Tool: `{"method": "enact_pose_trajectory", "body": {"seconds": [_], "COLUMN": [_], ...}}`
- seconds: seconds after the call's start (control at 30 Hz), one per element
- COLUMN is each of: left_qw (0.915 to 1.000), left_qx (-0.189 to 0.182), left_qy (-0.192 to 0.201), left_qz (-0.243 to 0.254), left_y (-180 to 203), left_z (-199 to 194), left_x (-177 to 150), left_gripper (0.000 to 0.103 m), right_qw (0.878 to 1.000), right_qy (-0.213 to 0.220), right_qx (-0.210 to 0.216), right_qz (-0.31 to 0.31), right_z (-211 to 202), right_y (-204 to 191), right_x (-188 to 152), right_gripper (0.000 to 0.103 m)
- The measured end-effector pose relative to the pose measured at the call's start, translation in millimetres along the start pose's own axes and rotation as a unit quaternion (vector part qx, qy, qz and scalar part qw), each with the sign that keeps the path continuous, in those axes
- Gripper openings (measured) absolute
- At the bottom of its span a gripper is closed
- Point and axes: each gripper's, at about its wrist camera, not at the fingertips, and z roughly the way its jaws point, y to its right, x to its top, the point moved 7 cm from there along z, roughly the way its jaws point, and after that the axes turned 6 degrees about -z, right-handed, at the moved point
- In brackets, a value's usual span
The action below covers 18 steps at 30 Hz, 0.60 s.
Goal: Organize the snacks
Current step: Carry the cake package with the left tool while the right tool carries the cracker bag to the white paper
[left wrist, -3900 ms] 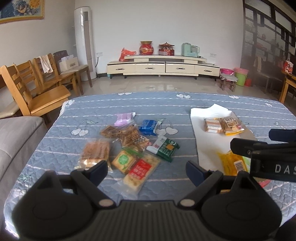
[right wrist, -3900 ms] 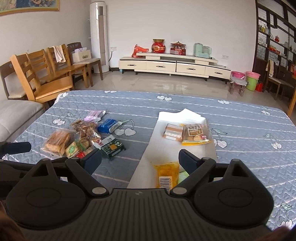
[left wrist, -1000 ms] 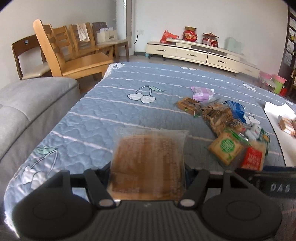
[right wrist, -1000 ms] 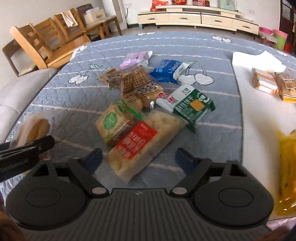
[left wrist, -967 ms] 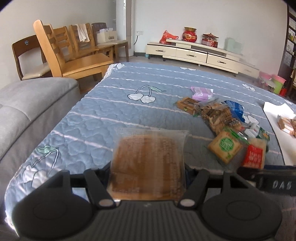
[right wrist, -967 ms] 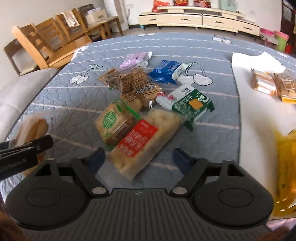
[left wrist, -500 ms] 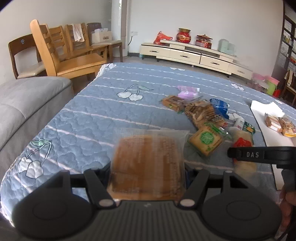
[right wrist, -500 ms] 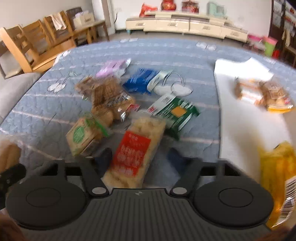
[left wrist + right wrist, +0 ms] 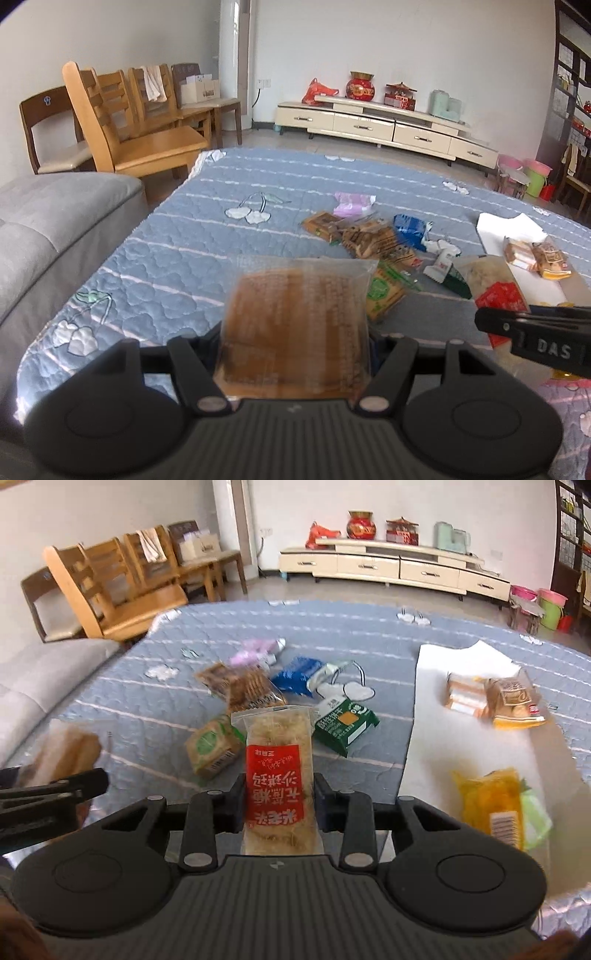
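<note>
My left gripper [image 9: 297, 343] is shut on a clear pack of brown cake [image 9: 295, 321], held above the blue quilted table cover [image 9: 177, 258]. My right gripper [image 9: 279, 794] is shut on a long pack with a red label [image 9: 279, 760], its pads pressing both sides, and the pack is raised off the table. Below lies the snack pile: a green biscuit pack [image 9: 212, 747], a green and white pack [image 9: 345, 723], a blue pack [image 9: 295, 675], brown cracker packs [image 9: 243, 688] and a pink pack [image 9: 255, 651]. The left gripper [image 9: 55, 790] shows at the left edge of the right wrist view.
A white sheet [image 9: 436, 709] on the right of the table carries two bread packs [image 9: 495, 699] and a yellow pack [image 9: 491, 805]. A grey sofa [image 9: 44, 229] borders the table's left side, with wooden chairs [image 9: 129, 136] behind it. A low cabinet [image 9: 369, 122] stands by the far wall.
My right gripper closed on the red-labelled pack and lifted it off the pile. My left gripper rose a little with the brown cake pack still in it.
</note>
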Motion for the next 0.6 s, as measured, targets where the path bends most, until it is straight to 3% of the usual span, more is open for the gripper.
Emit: {"method": "enact_pose_trajectory", "body": {"seconds": [0.17, 0.6], "left_qw": [0.9999, 0.9989], "left_qx": [0.002, -0.008], "left_qy": [0.011, 0.036], "left_qz": [0.009, 0.029], "left_y": [8.5, 31.4], "left_z": [-21.1, -65.5], "left_x": [0.2, -3.1], "left_gripper": [0.068, 0.068], "right_qw": [1.000, 0.997], "right_qy": [0.025, 0.071], "right_qx": [0.013, -0.003], "right_qz": [-0.005, -0.027], "right_z": [-31.3, -96.7], "right_y": [1.5, 12.9], "right_x": [0.7, -5.6], "right_gripper": [0.043, 0.043]}}
